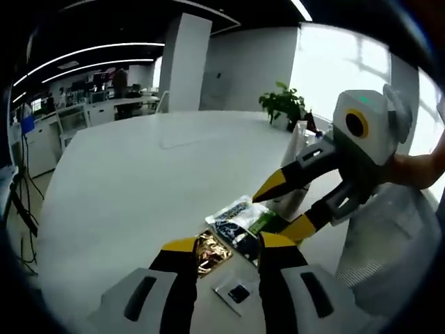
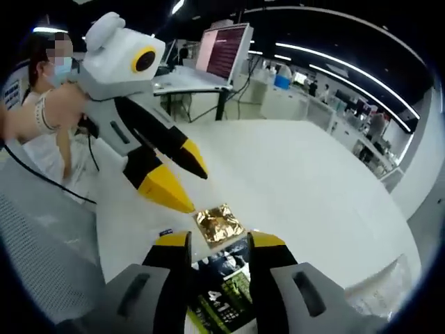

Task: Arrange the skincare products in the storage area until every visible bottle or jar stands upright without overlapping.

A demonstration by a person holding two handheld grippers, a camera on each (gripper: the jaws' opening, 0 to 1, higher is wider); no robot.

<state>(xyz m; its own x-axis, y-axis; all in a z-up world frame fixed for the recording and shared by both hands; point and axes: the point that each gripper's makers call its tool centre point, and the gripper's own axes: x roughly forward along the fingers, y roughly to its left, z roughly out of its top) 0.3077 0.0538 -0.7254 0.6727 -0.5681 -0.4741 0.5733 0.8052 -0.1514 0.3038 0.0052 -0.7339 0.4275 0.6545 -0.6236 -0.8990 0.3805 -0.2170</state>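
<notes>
A gold foil packet (image 1: 211,252) (image 2: 218,224) lies flat on the white table (image 1: 153,174) (image 2: 299,181). Beside it lie dark sachets with green print (image 1: 243,223) (image 2: 226,285). A small white card with a black square (image 1: 236,292) lies near the left jaws. My left gripper (image 1: 228,243) (image 2: 189,184) is open, hanging just above the gold packet. My right gripper (image 2: 217,241) (image 1: 281,209) is open too, over the dark sachets and facing the left one. Neither holds anything.
A white mesh surface (image 1: 389,236) (image 2: 42,250) stands beside the packets. A potted plant (image 1: 284,104) sits at the table's far edge. A person (image 2: 55,104) holds the gripper. A monitor (image 2: 224,52) stands on a desk behind. The table stretches wide beyond the packets.
</notes>
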